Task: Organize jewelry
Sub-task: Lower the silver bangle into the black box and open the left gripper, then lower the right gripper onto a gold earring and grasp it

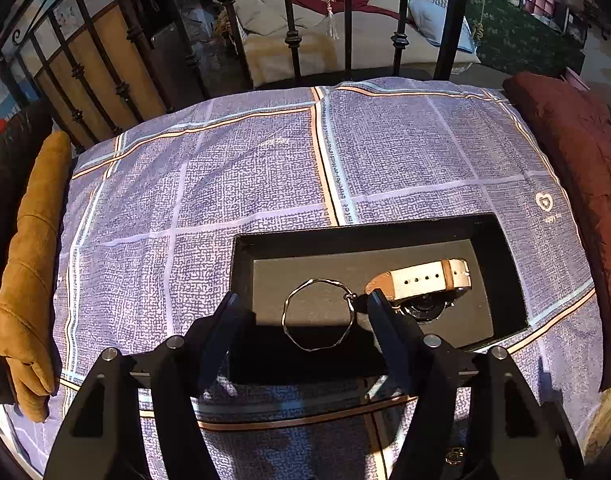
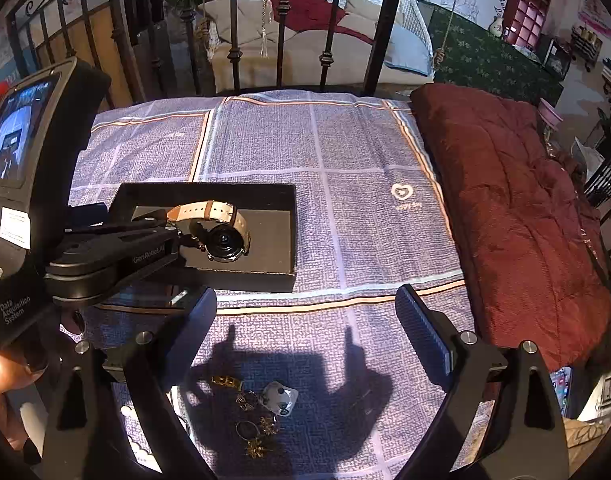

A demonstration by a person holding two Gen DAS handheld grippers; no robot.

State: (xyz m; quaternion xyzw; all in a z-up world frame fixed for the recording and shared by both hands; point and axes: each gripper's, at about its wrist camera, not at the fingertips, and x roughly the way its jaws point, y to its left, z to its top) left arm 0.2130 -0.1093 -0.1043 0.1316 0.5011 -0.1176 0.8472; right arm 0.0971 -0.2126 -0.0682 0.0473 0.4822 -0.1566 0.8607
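Observation:
A black open box (image 1: 505, 264) lies on a purple checked cloth. In it lie a thin silver bangle (image 1: 317, 314) and a watch (image 1: 425, 280) with a white and tan strap. My left gripper (image 1: 303, 308) is open over the box's near edge, its fingers either side of the bangle, holding nothing. In the right wrist view the box (image 2: 265, 192) and watch (image 2: 221, 232) show at left, with the left gripper (image 2: 117, 248) reaching in. My right gripper (image 2: 305, 312) is open and empty above a small pile of gold jewelry (image 2: 249, 412) and a white trinket (image 2: 279, 396).
A dark red quilt (image 2: 513, 208) lies along the right side of the cloth and a mustard cushion (image 1: 29, 264) along the left. A black iron rail (image 1: 293, 20) stands behind the cloth. A phone (image 2: 561, 388) lies at the near right.

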